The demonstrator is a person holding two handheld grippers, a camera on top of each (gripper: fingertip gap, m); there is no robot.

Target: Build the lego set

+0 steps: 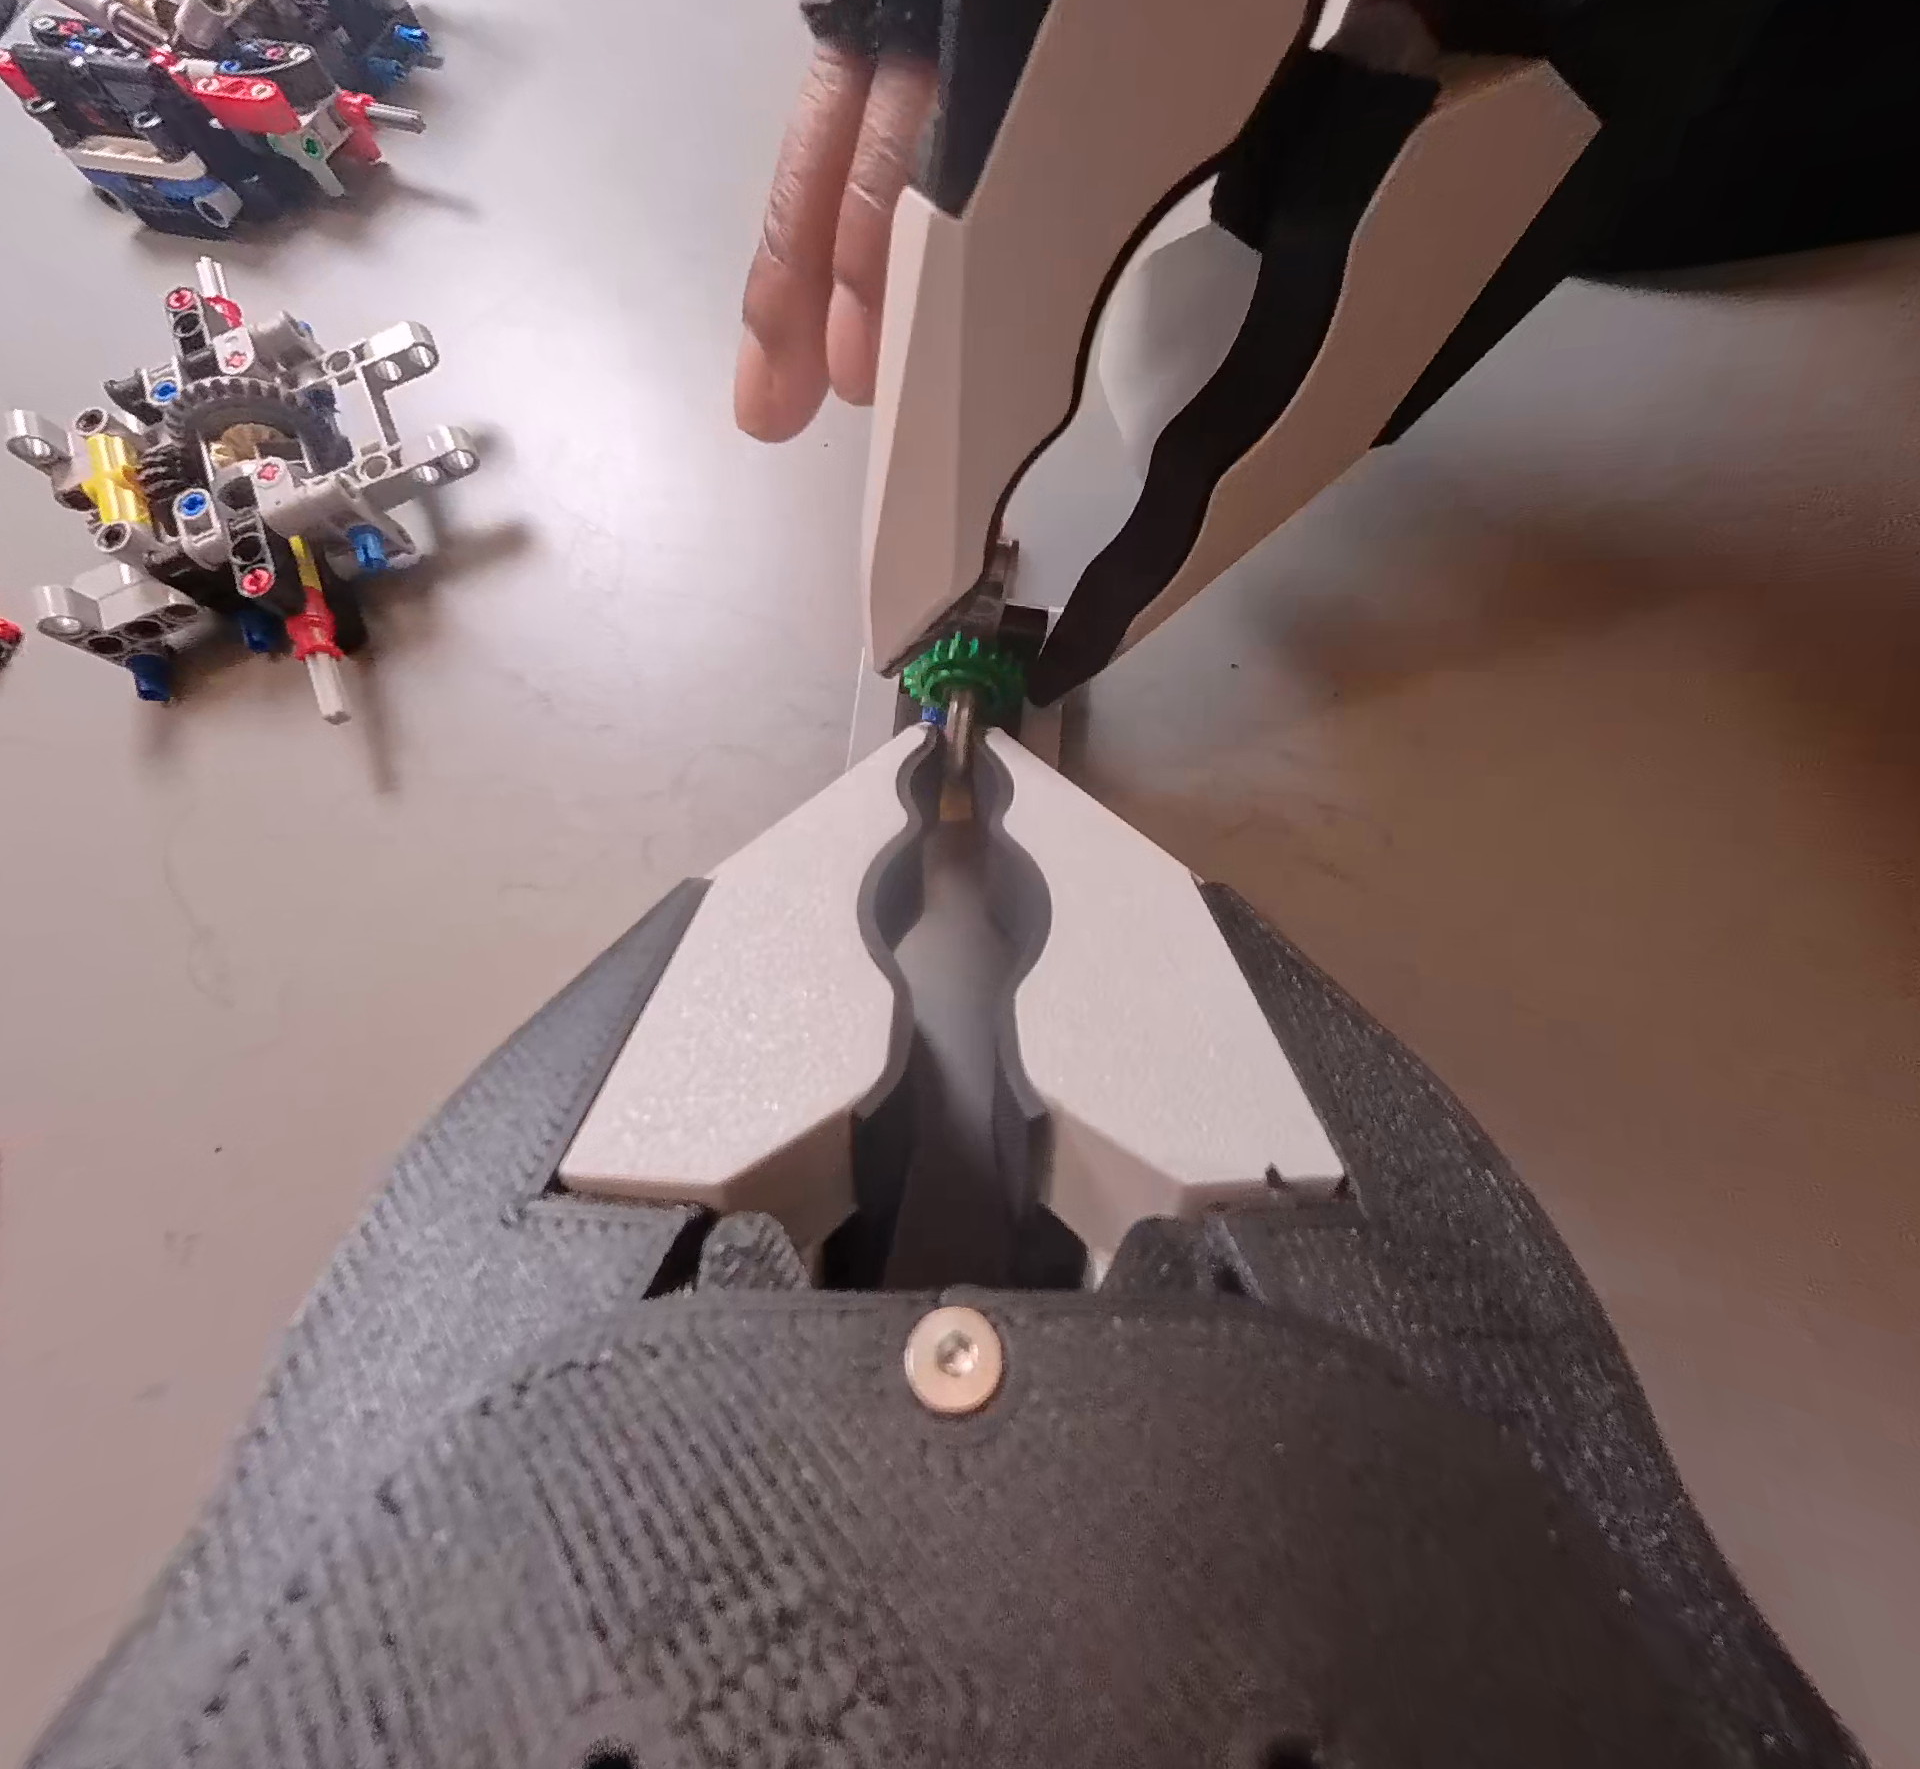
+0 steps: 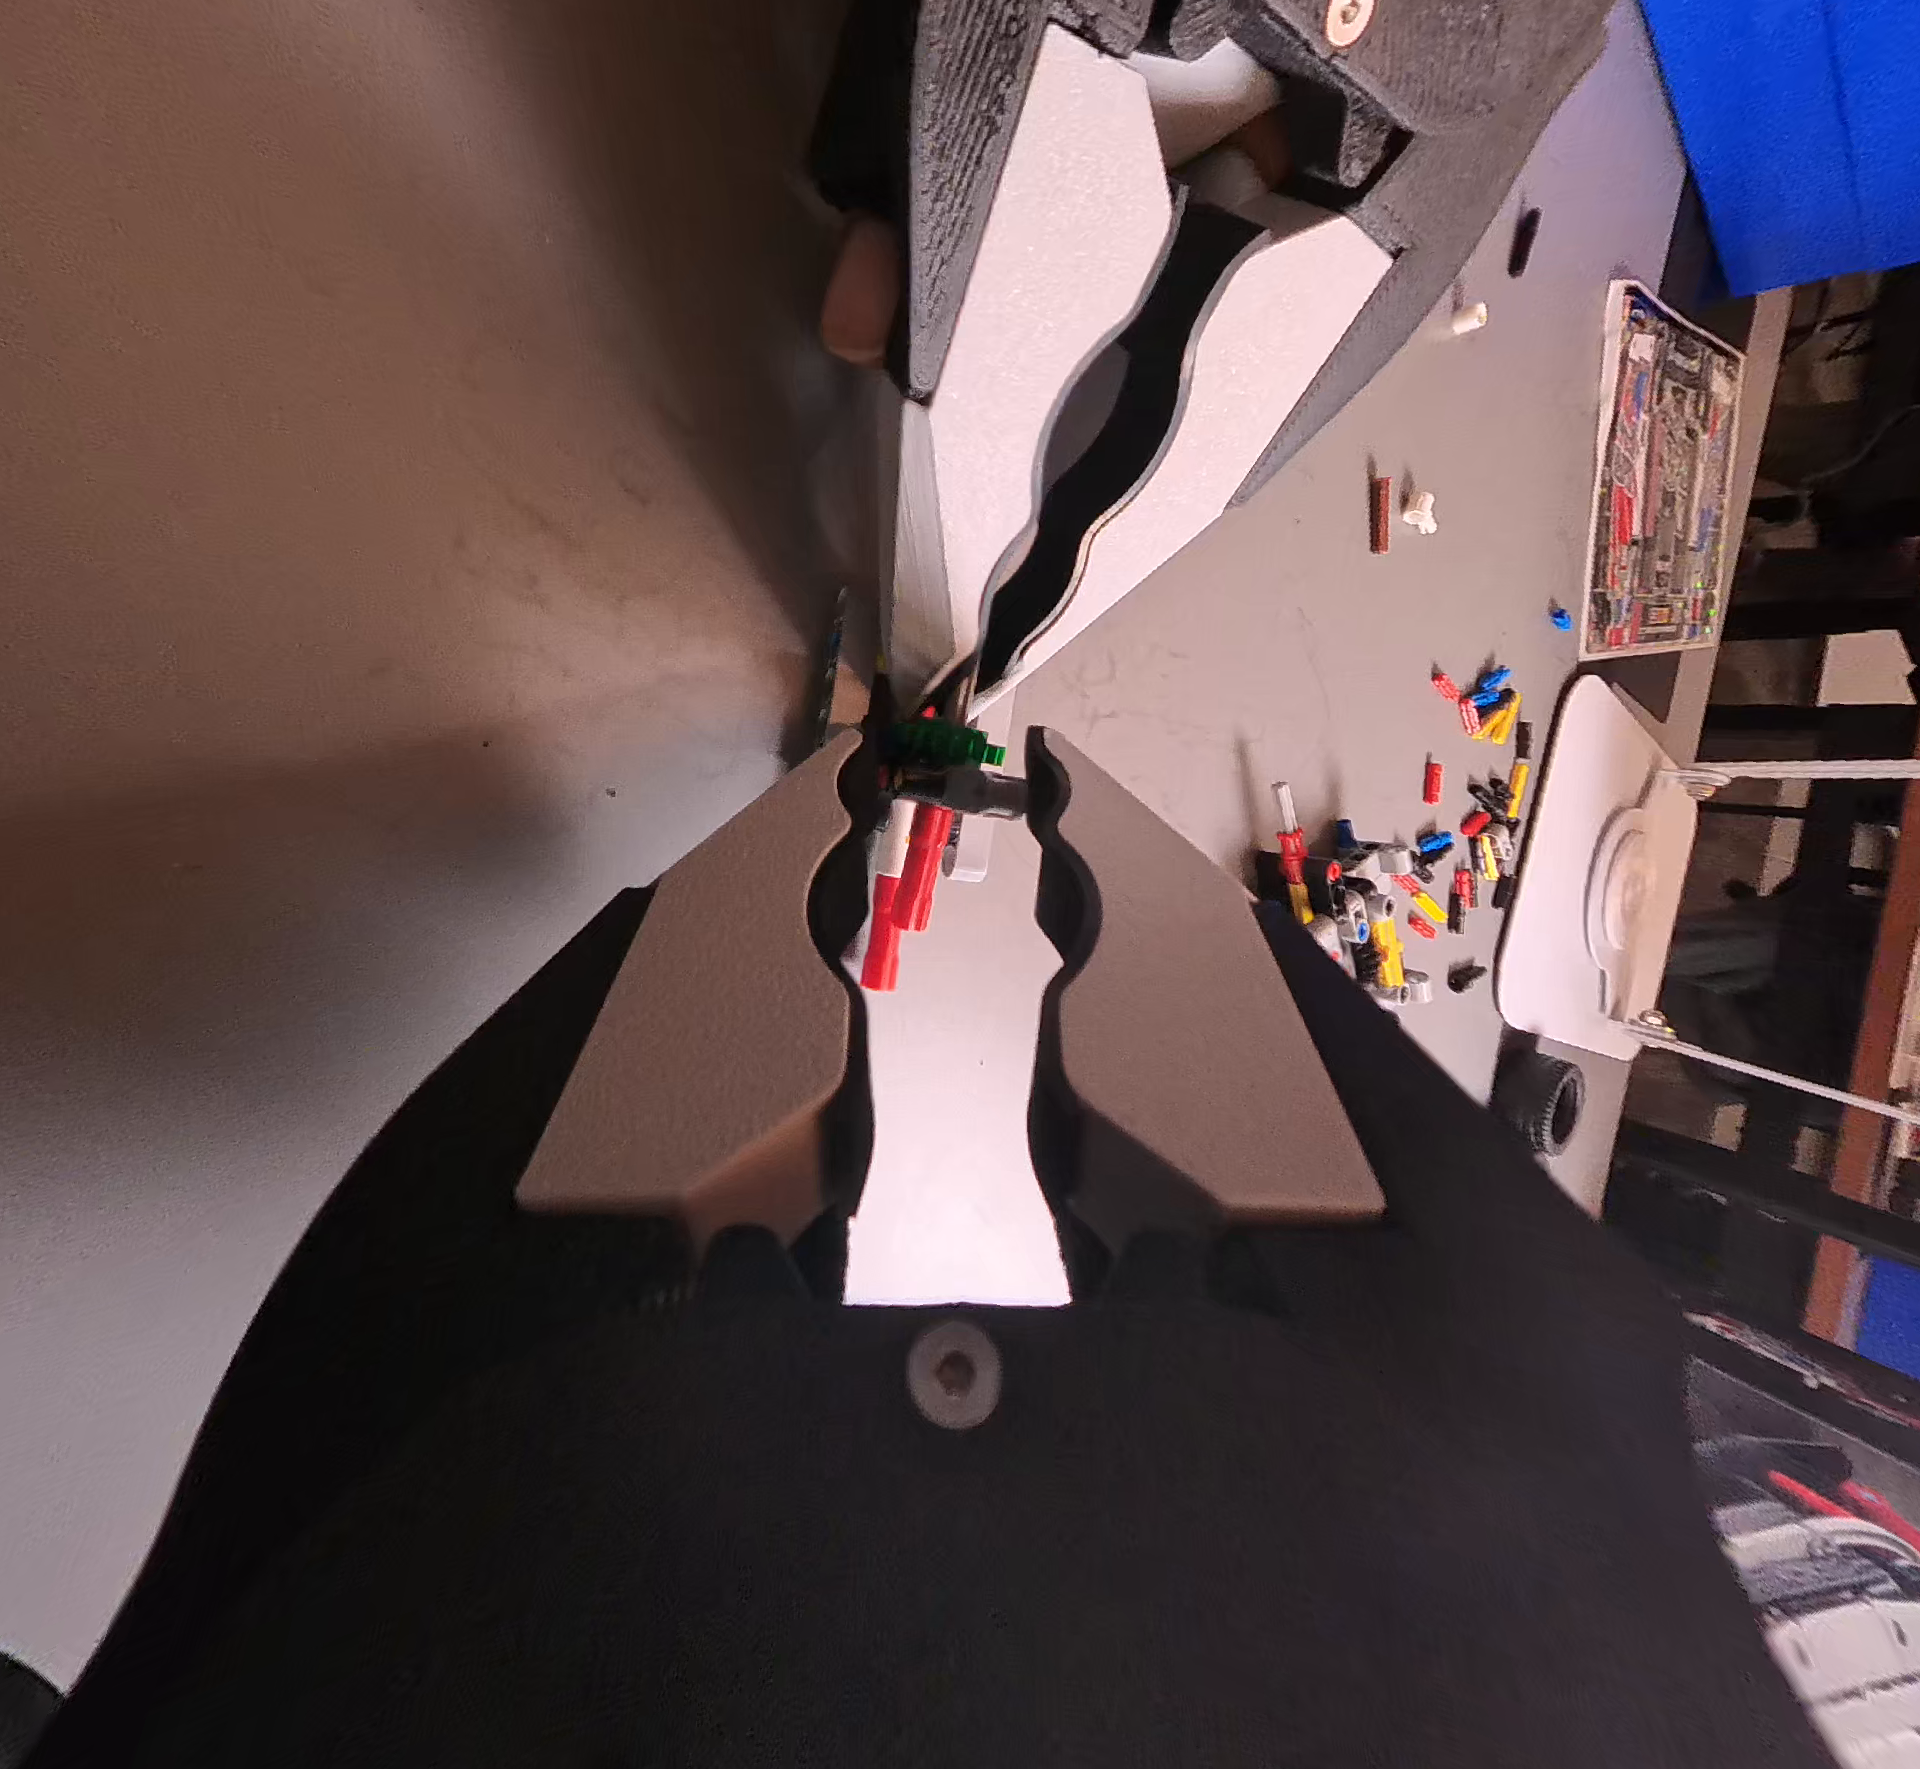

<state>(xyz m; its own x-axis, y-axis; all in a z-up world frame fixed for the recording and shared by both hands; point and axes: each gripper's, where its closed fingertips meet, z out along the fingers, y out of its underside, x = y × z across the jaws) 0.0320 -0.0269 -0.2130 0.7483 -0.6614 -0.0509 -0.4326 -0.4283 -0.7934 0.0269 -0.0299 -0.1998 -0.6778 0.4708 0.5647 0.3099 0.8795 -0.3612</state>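
The left tool (image 1: 961, 743) is pinching shut on a thin grey axle (image 1: 961, 717) that is poking out of a green gear (image 1: 961, 675). The right tool (image 2: 940, 784) is clamping across the small brick piece (image 2: 935, 789) behind that gear, above the grey surface (image 1: 520, 888). The piece is looking light, hard and slippery. The stiff axle is seeming the best place to hold.

Black textured gripper (image 1: 961, 743) bodies — pale wavy-edged jaws, one silver screw (image 1: 954, 1358) each.
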